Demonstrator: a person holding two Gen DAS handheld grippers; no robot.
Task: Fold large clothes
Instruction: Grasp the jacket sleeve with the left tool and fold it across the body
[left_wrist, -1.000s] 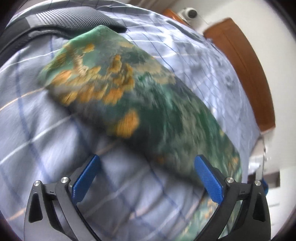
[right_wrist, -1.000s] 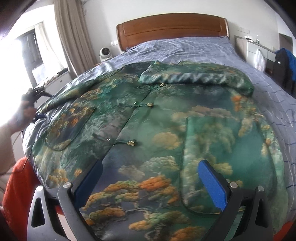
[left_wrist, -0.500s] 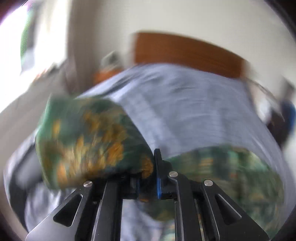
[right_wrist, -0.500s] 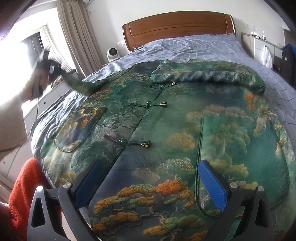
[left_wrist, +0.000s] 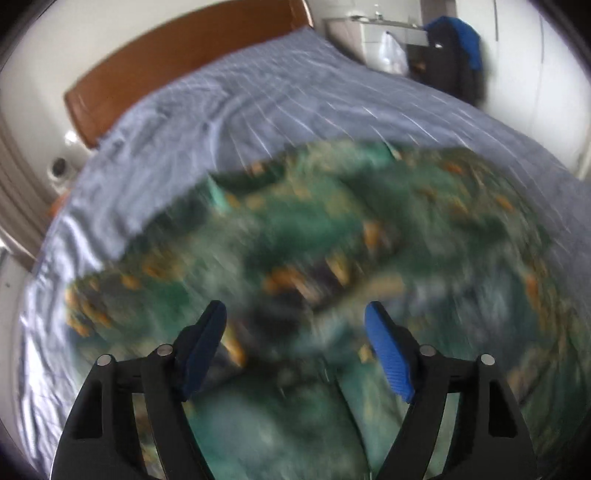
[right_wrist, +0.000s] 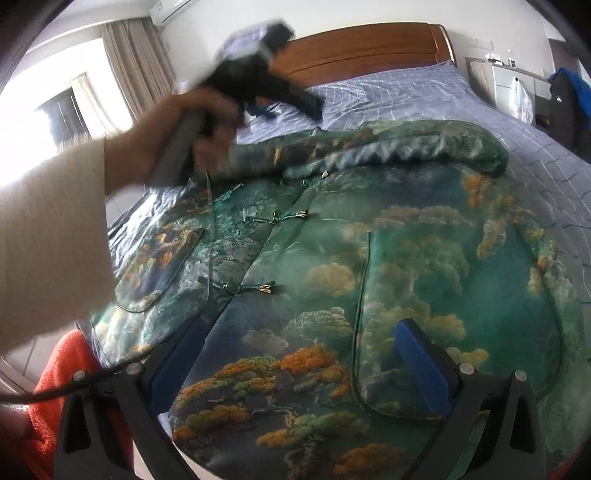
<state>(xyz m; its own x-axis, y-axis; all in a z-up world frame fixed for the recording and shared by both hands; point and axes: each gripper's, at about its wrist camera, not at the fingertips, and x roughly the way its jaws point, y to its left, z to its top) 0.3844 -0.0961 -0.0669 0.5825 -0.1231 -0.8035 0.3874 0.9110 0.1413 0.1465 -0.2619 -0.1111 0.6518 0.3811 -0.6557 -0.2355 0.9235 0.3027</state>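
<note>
Item: green printed jacket (right_wrist: 332, 280), spread front-up on the bed (right_wrist: 424, 92); we read its long axis as running from our near edge toward the headboard (right_wrist: 362, 48), a sleeve (right_wrist: 388, 151) folded across its far end. Right claw (right_wrist: 303, 354): agape, empty, low above the near hem. Left claw (left_wrist: 295, 343): agape, empty, raised over the garment's left side, view blurred. We judge the right claw nearer the hem.
</note>
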